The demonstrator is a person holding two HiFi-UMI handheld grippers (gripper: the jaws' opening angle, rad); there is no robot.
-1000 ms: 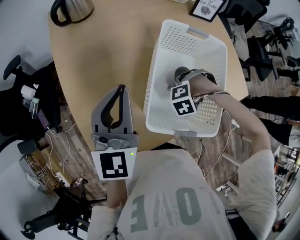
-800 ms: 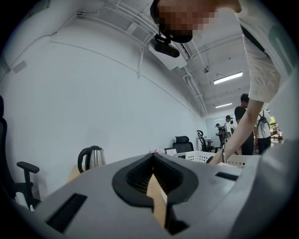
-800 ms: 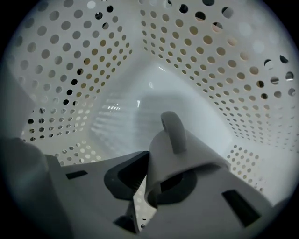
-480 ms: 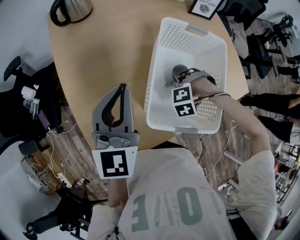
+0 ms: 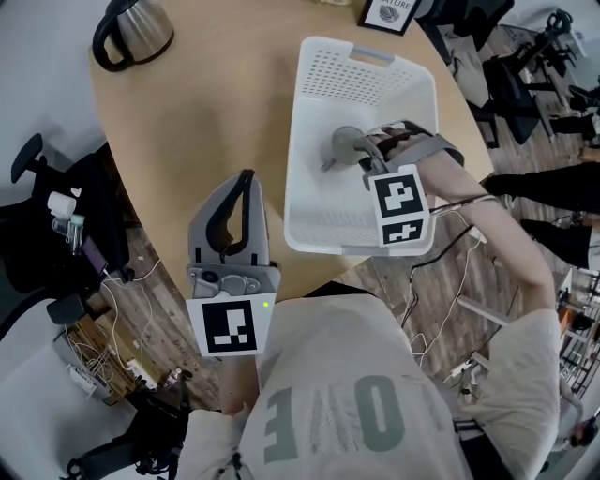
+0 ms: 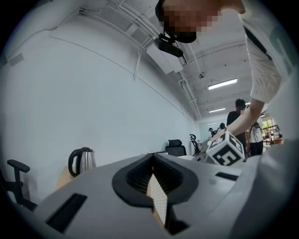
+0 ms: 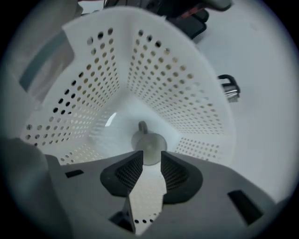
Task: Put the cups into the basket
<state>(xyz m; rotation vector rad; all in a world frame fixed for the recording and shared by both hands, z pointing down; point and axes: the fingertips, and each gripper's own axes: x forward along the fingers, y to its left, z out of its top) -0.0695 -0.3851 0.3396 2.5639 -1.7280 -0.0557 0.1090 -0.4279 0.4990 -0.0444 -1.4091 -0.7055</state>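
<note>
A grey cup (image 5: 343,145) sits on the floor of the white perforated basket (image 5: 309,202), in the upper middle of the head view, with its handle towards the lower left. In the right gripper view the cup (image 7: 148,144) shows as a round shape just beyond the jaw tips, with the basket (image 7: 163,70) walls rising all round it.

The right gripper (image 5: 367,155) reaches into the basket from the right of the frame. Its jaws stand apart with a clear gap between them (image 7: 148,158), and nothing is clamped in it. Whether the tips touch the cup cannot be told.

The left gripper (image 5: 246,178) hangs at lower centre-left, over the near edge of the wooden table (image 5: 206,122), well apart from the basket. Its jaws are pressed together at the tips (image 6: 153,158), with nothing between them.

A steel kettle (image 5: 131,28) stands at the upper left corner of the table, and a framed card (image 5: 386,11) at the top edge.
</note>
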